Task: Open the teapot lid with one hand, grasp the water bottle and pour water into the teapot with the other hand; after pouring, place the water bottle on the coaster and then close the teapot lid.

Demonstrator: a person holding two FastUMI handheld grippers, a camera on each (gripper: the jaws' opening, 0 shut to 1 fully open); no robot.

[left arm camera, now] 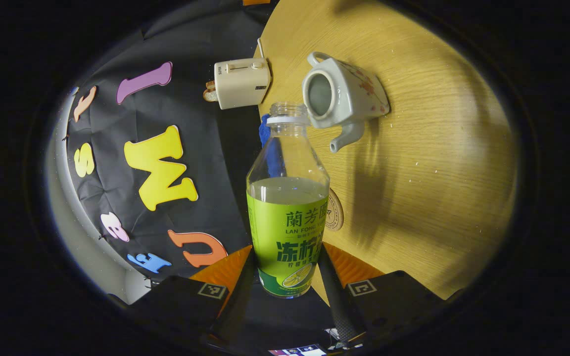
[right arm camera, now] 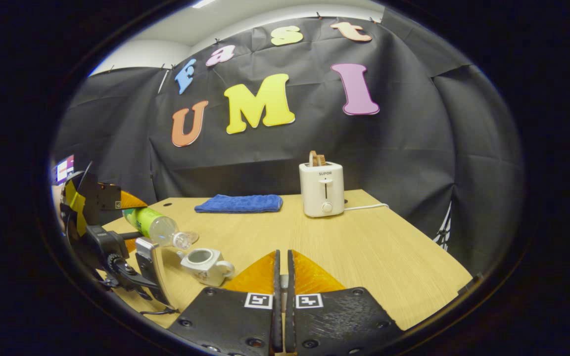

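Coaster (left arm camera: 335, 209) behind gripped bottle (left arm camera: 287, 207); blue towel (right arm camera: 239, 203), toaster (right arm camera: 321, 189) beyond teapot (right arm camera: 206, 265).

The water bottle (left arm camera: 287, 207) is carrying a green label showing "LAN FONG" in Latin letters under large Chinese characters, partly hidden by the curve. The white toaster (right arm camera: 321, 189), sitting near the table's far edge, is showing the brand "SUPOR" on its front above the lever.
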